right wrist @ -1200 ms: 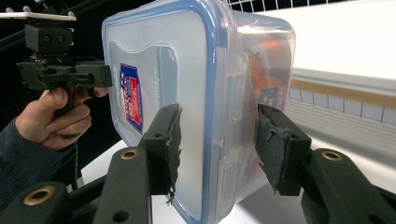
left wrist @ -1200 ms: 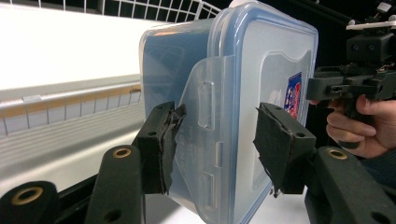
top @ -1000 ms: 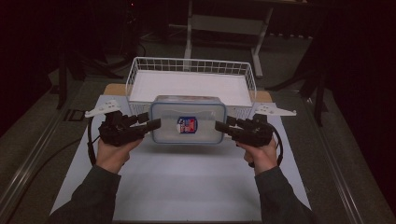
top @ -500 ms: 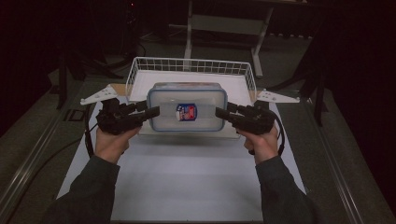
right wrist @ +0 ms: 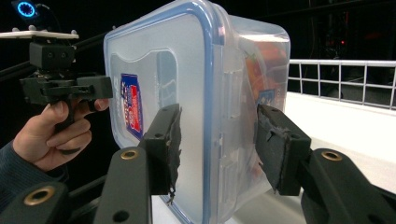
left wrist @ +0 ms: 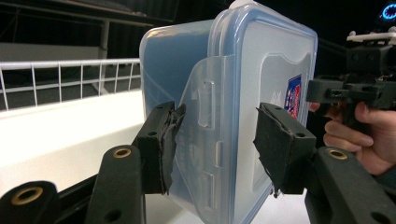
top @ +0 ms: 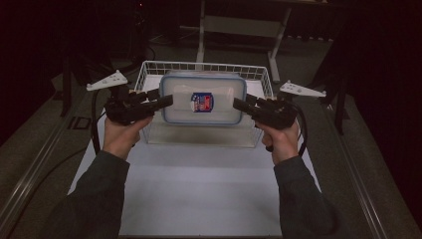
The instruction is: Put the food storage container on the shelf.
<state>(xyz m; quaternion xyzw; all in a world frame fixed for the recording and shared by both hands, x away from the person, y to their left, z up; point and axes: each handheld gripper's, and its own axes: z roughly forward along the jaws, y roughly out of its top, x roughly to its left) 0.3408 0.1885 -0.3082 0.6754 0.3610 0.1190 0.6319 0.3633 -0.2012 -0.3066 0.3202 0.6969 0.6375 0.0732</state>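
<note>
A clear plastic food container (top: 203, 99) with a blue-rimmed snap lid and a red-and-blue sticker hangs in the air between two handheld grippers, lifted off the white surface (top: 199, 189) and just in front of the white wire basket (top: 149, 67) at the far edge. The left gripper (top: 166, 101) pinches the container's left end; in the left gripper view its jaws sit either side of the lid flap (left wrist: 210, 121), pads pressed to the lid and the body. The right gripper (top: 239, 104) pinches the opposite end, and in the right gripper view its jaws clamp the lid edge and the side wall in the same manner. The container (right wrist: 196, 93) is held roughly level, lid upward, in the high view. Something orange shows faintly through the wall in the right gripper view. Each gripper is held in one hand, with dark sleeves coming in from the near side.
</note>
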